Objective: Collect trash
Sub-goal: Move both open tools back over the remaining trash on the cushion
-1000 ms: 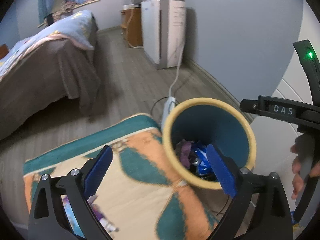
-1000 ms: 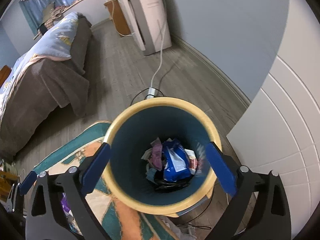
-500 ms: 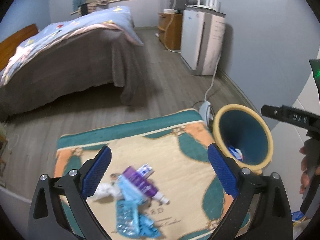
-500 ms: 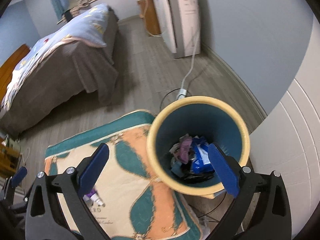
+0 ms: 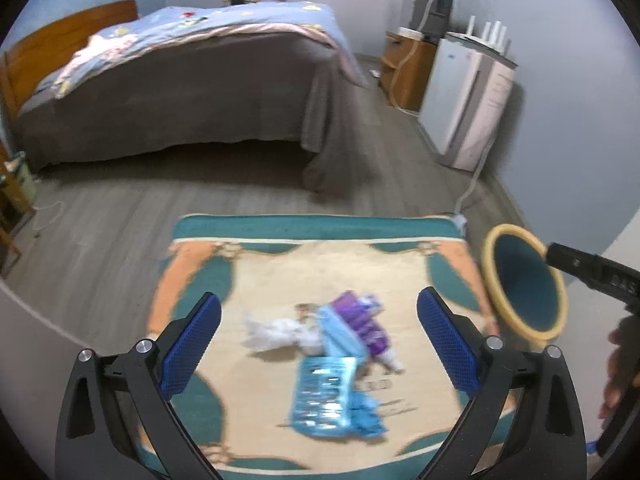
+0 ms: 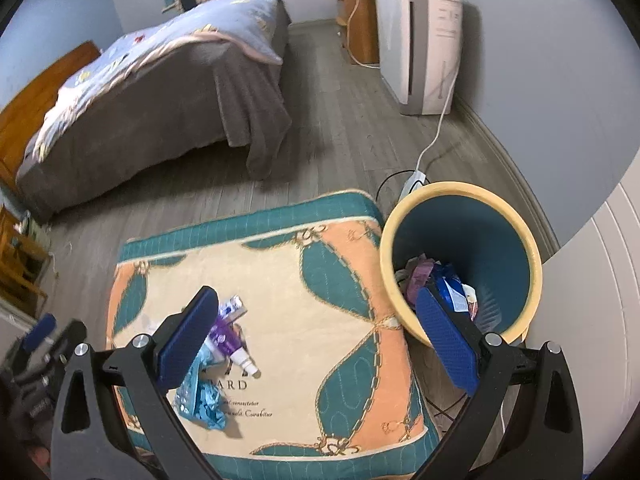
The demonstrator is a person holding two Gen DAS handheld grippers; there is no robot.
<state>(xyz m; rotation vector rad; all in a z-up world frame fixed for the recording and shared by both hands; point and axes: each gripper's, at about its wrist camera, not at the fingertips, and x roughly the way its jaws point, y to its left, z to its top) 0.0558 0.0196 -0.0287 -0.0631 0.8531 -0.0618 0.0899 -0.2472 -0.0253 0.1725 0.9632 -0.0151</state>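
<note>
Teal-and-peach patterned rug [image 6: 280, 280] — teal bin [image 6: 500, 232], yellow rim — purple tube [image 6: 224, 336].

Litter heaped mid-rug, bin off the rug's right edge.

On the rug [image 5: 280, 268]: a tube [image 6: 228, 336], a crumpled tissue [image 5: 276, 332] to its left, a flat wrapper [image 5: 324, 396] nearer the camera, all touching in one pile. Just right of the rug, on the floor [image 6: 340, 140]: the bin [image 6: 516, 216], wrappers [image 6: 448, 284] inside. Behind the bin: a power strip [image 6: 414, 180], then an appliance [image 6: 420, 40] against the wall. Beyond the rug, to the left: the bed [image 5: 180, 92].
</note>
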